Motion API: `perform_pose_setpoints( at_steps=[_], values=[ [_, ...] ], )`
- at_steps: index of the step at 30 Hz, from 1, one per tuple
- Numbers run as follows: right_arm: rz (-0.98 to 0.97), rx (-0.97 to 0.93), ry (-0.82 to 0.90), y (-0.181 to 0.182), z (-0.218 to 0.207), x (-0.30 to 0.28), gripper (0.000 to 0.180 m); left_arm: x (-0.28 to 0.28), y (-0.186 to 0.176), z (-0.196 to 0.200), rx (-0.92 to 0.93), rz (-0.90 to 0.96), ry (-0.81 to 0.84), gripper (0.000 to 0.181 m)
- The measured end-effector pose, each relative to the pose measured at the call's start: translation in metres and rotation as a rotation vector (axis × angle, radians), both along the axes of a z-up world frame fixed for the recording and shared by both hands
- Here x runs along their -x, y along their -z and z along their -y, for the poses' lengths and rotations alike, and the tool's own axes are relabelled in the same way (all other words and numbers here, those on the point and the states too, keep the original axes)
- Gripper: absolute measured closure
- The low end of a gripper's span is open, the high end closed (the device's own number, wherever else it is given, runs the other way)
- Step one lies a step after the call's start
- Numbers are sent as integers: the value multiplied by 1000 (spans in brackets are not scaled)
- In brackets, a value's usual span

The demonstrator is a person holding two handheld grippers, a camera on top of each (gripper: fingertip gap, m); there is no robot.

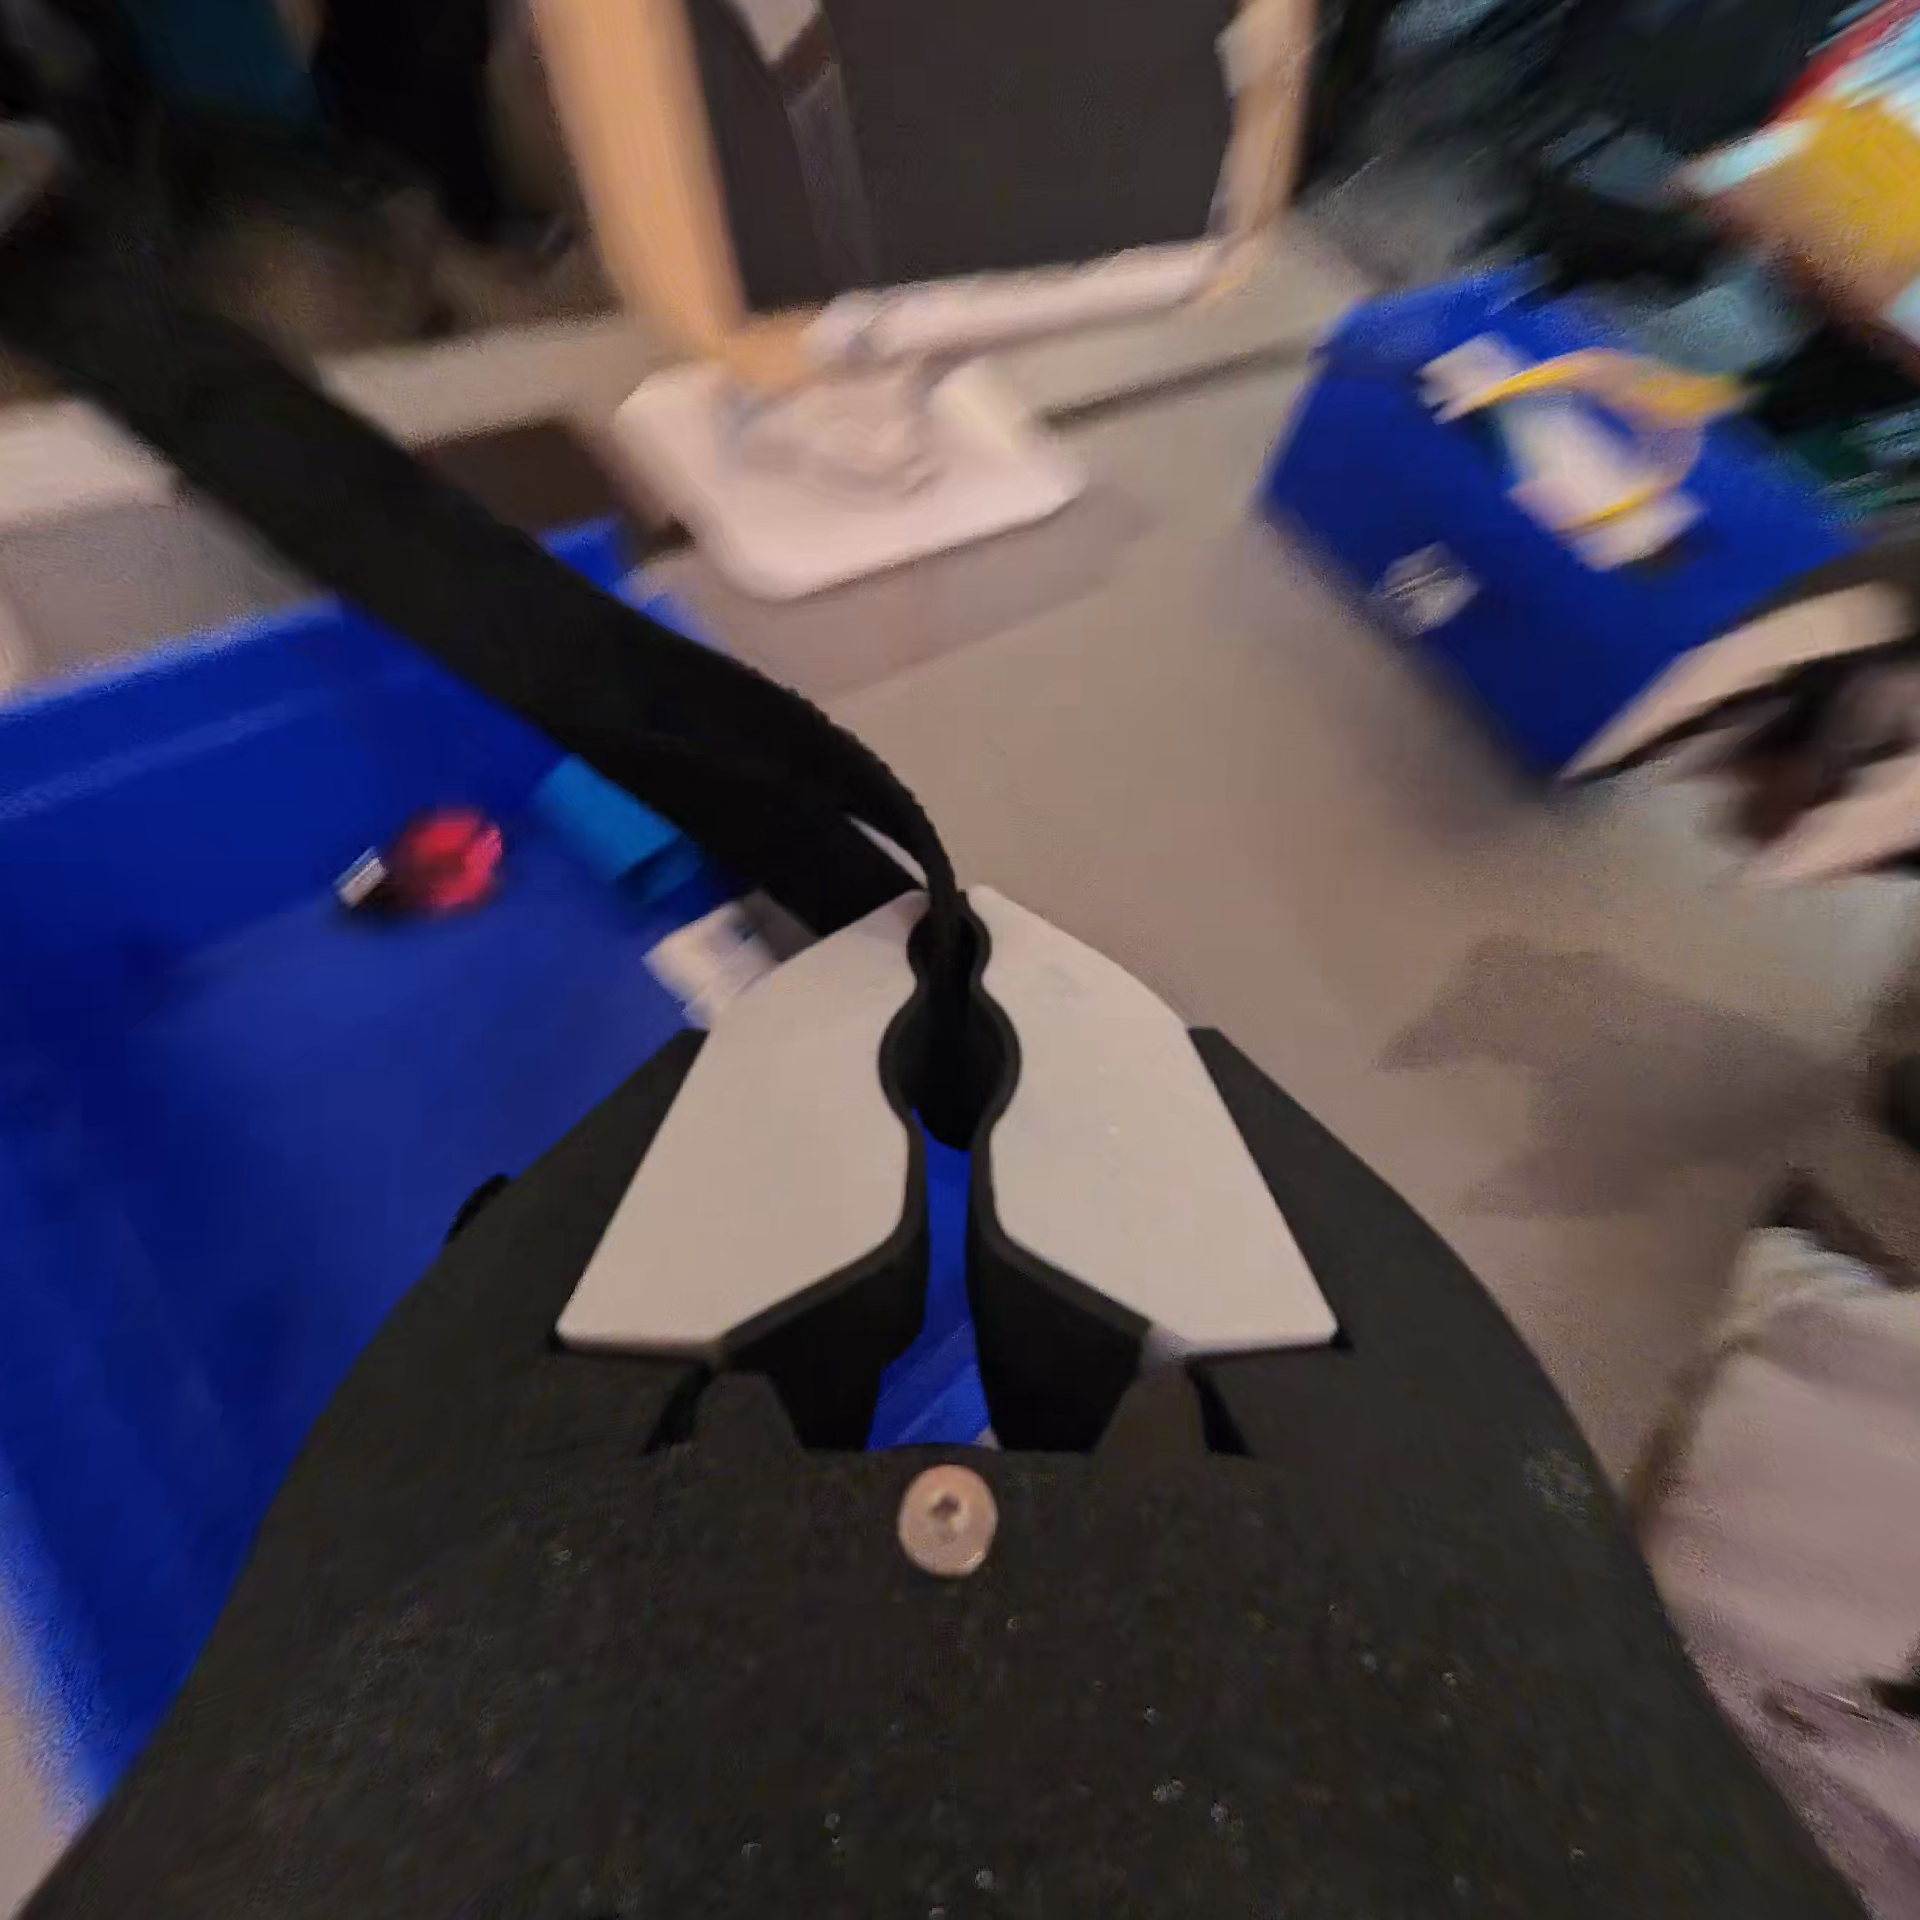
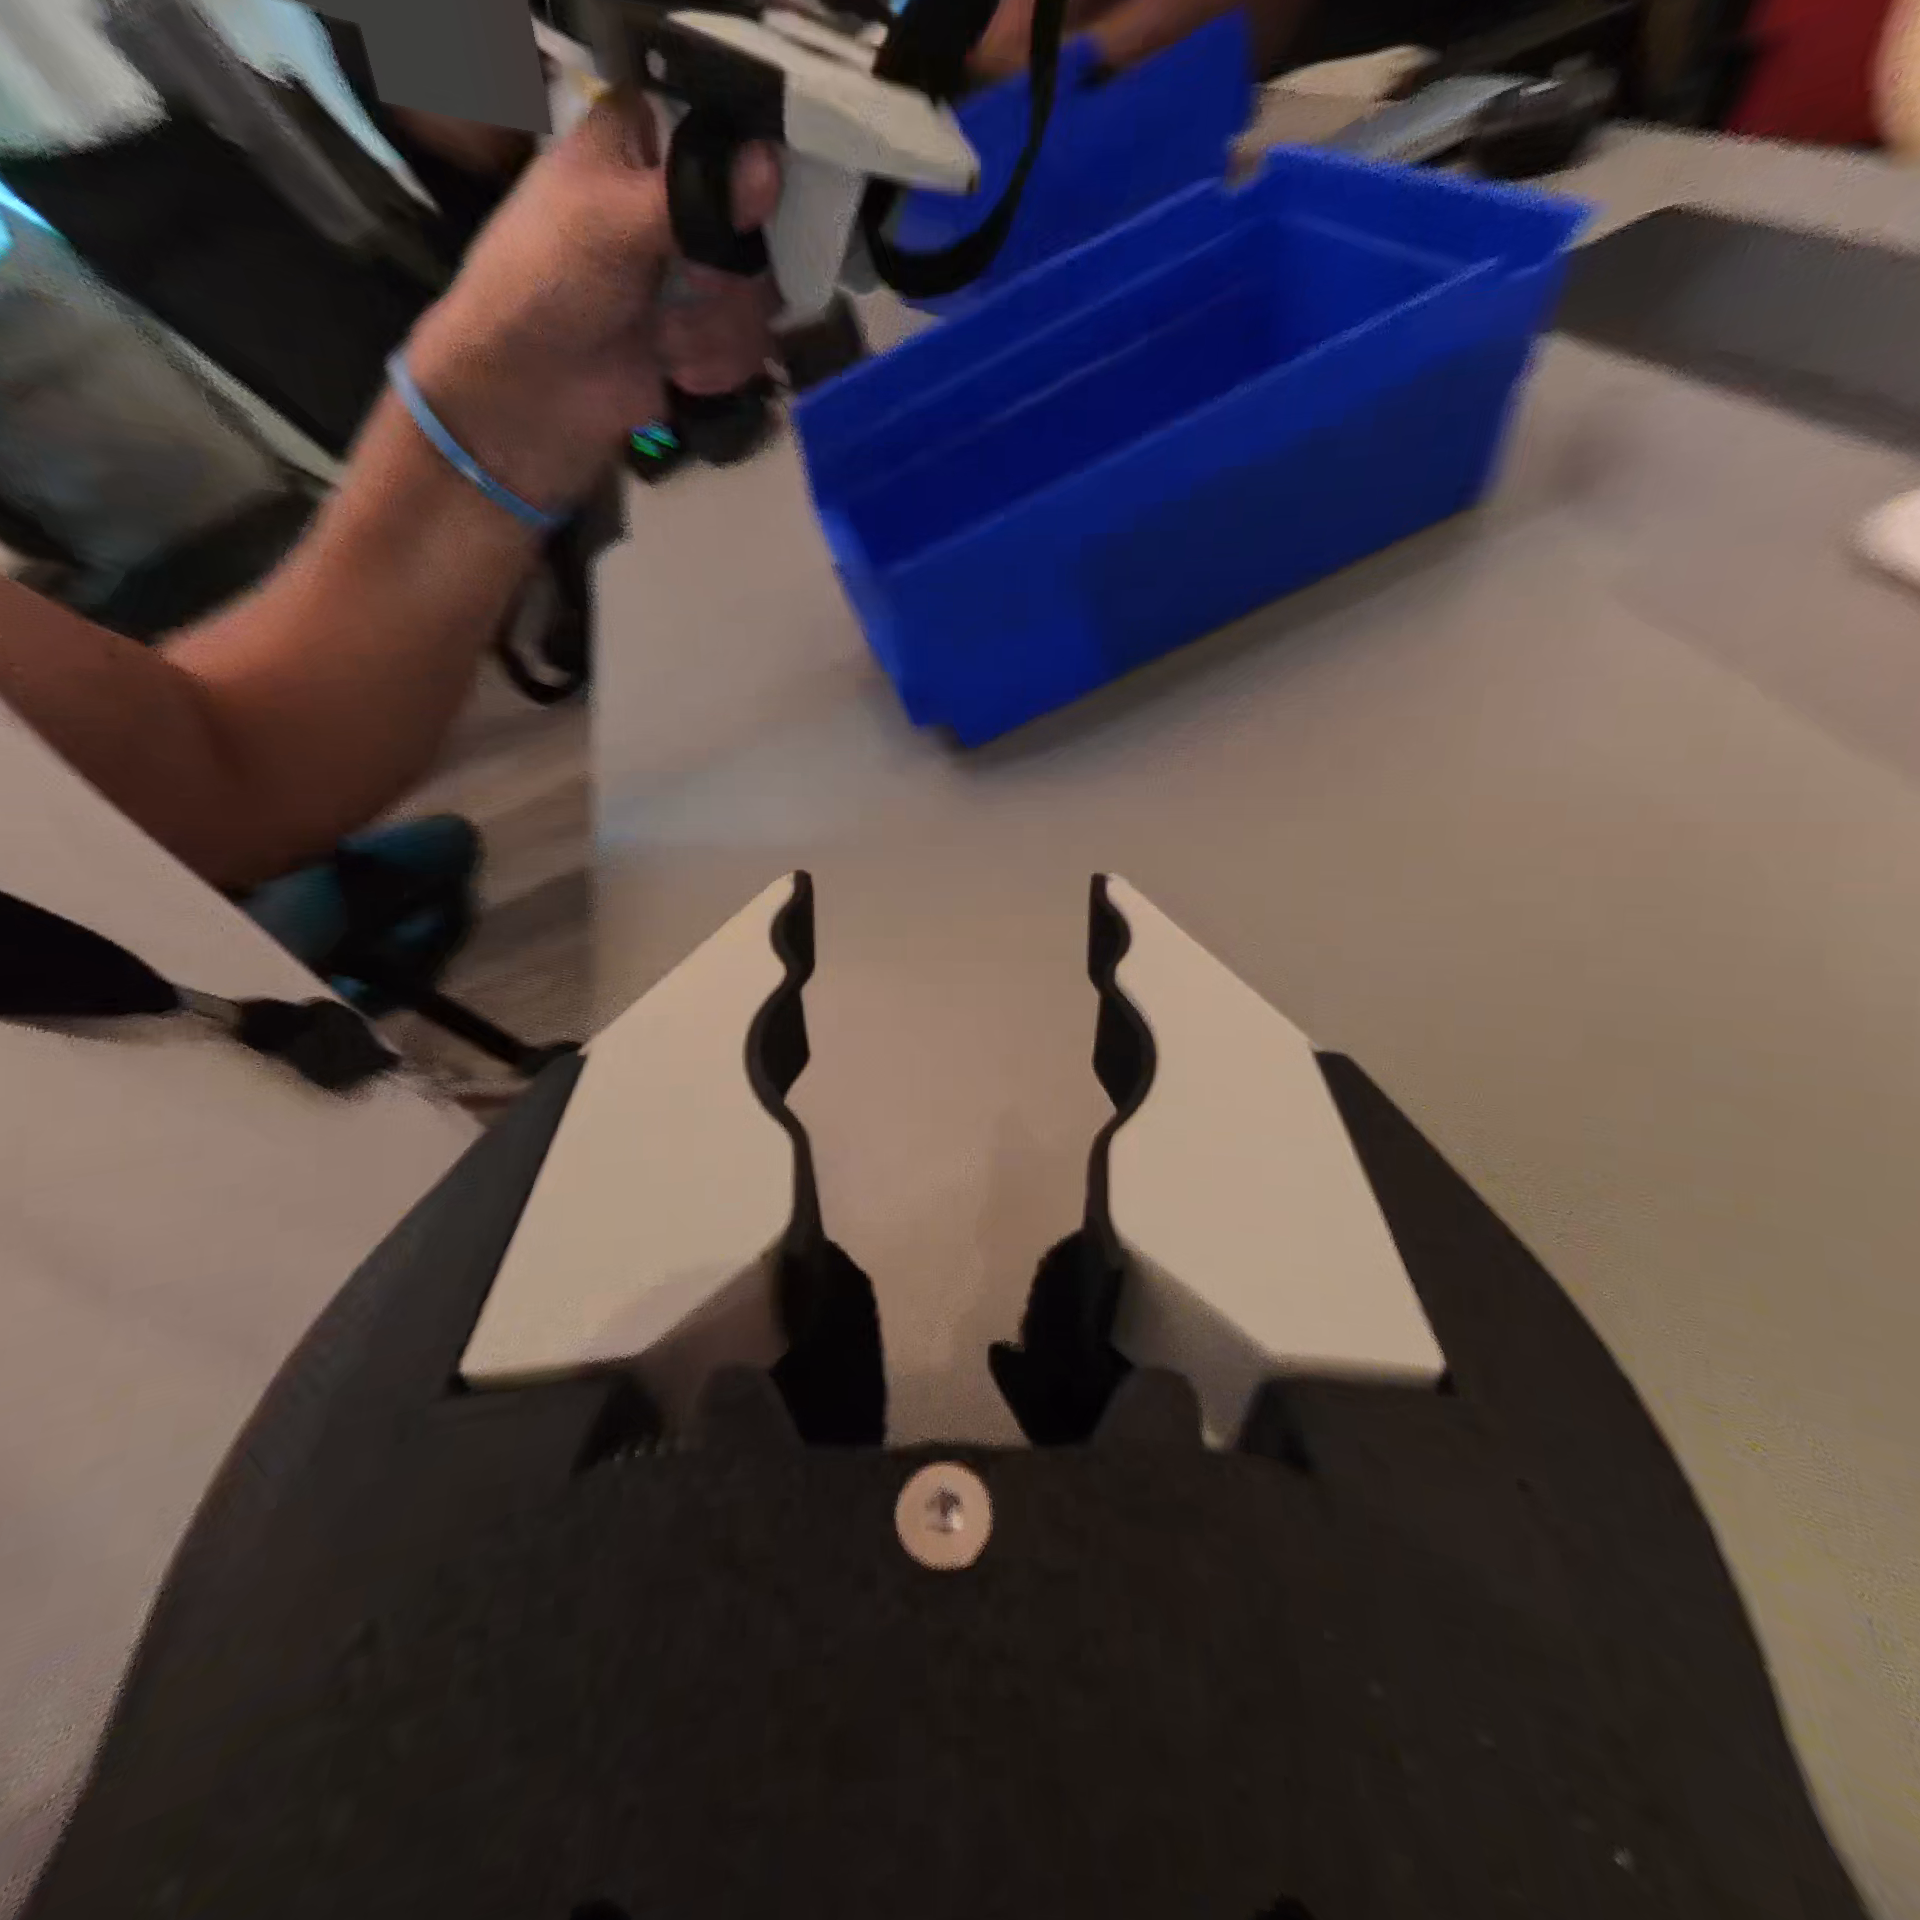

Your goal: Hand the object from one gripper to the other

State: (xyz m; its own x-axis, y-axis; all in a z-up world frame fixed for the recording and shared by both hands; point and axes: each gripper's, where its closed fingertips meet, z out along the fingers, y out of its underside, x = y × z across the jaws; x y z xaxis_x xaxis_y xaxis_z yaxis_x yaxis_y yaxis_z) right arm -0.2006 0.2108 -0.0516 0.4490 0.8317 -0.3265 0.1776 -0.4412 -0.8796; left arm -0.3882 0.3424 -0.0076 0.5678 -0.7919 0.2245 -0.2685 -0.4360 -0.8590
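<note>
My left gripper [image 1: 948, 914] is shut on a black braided strap [image 1: 499, 603] that runs up and to the left from between its fingertips. In the right wrist view the same left gripper [image 2: 935, 156] shows at the top, held by a hand [image 2: 561, 301], with the black strap [image 2: 987, 208] hanging in a loop below it, over a blue bin [image 2: 1174, 457]. My right gripper [image 2: 951, 894] is open and empty above the grey table [image 2: 1351, 935], well short of the strap.
A second blue bin [image 1: 208, 1039] below my left gripper holds a red item [image 1: 447, 857] and a light blue block [image 1: 608, 821]. A blue box [image 1: 1538, 540] lies at the right, a white tray [image 1: 883, 468] beyond. Another blue bin [image 2: 1143, 114] stands behind the near one.
</note>
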Motion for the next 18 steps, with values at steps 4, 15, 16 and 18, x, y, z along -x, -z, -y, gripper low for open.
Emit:
perform_pose_setpoints(
  at_steps=[4,15,16,18],
  values=[
    [-413,195,-162,-19,-4,35,123,-76,-45,76,-106,279,315,181],
    [-1107,400,-440,-69,13,9,119,-169,-22,200,275,776,814,181],
    [-1079,381,-419,-66,13,12,121,-171,-19,203,316,808,830,181],
    [-1038,346,-395,-61,13,16,138,-175,-11,208,377,841,847,181]
  ],
)
